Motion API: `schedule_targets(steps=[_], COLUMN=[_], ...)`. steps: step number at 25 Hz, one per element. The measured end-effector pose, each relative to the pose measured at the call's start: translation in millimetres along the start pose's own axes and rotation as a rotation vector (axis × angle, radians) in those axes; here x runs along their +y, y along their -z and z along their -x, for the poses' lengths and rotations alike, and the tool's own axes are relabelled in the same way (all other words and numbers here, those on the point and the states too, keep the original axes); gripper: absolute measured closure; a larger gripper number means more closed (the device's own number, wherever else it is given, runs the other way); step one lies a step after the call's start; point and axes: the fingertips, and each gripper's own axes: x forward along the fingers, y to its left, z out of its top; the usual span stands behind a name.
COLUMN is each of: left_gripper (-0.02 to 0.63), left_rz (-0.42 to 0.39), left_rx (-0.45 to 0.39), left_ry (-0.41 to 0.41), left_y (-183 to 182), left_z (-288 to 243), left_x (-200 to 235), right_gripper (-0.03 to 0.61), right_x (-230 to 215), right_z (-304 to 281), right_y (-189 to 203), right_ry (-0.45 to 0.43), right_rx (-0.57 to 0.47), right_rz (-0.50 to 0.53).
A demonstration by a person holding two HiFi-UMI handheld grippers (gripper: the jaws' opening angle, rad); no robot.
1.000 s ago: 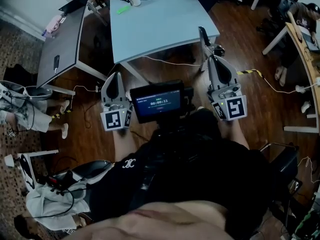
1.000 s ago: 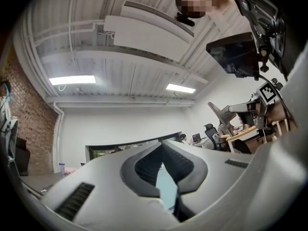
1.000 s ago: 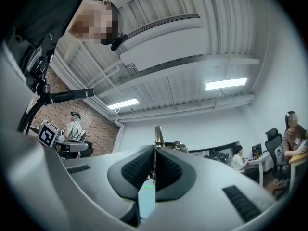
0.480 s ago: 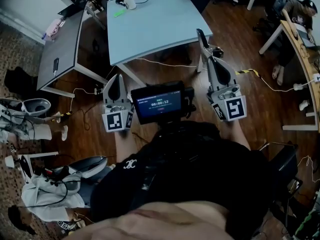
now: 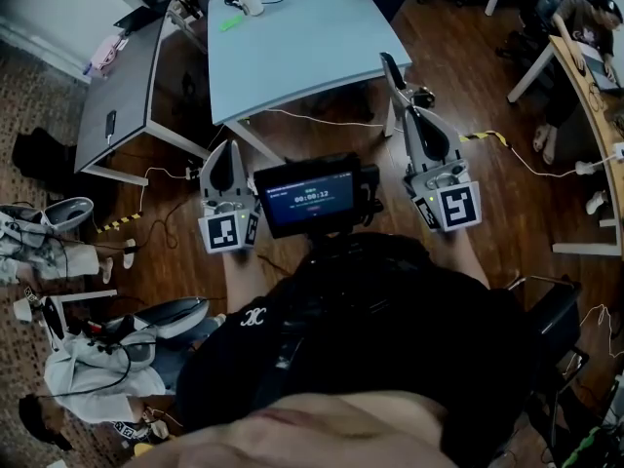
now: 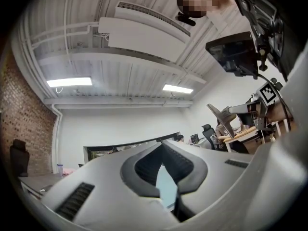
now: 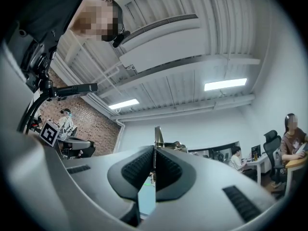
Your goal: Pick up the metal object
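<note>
Plainly the right tool (image 5: 414, 115) is clamped shut on the metal object (image 7: 157, 134), a thin strip standing up between its jaws. In the head view the strip pokes out past the tip, just off the near right corner of the blue table (image 5: 292, 37). The left tool (image 5: 230, 146) is closed and empty, just short of the table's near edge, over the wooden floor (image 5: 322, 136).
</note>
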Motion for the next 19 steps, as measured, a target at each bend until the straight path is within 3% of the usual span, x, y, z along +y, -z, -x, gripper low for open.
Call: schedule_targets(steps=[19], left_gripper=[0.603], left_rz=[-0.001], left_rx=[0.003], left_ry=[-0.024], left_y=[-1.2], left_z=[1.4], left_x=[9.1], right_gripper=[0.600], right_x=[1.3], right_z=[1.5], right_y=[4.3], right_ry=[0.002], right_rx=[0.027], right_rz=[-0.012])
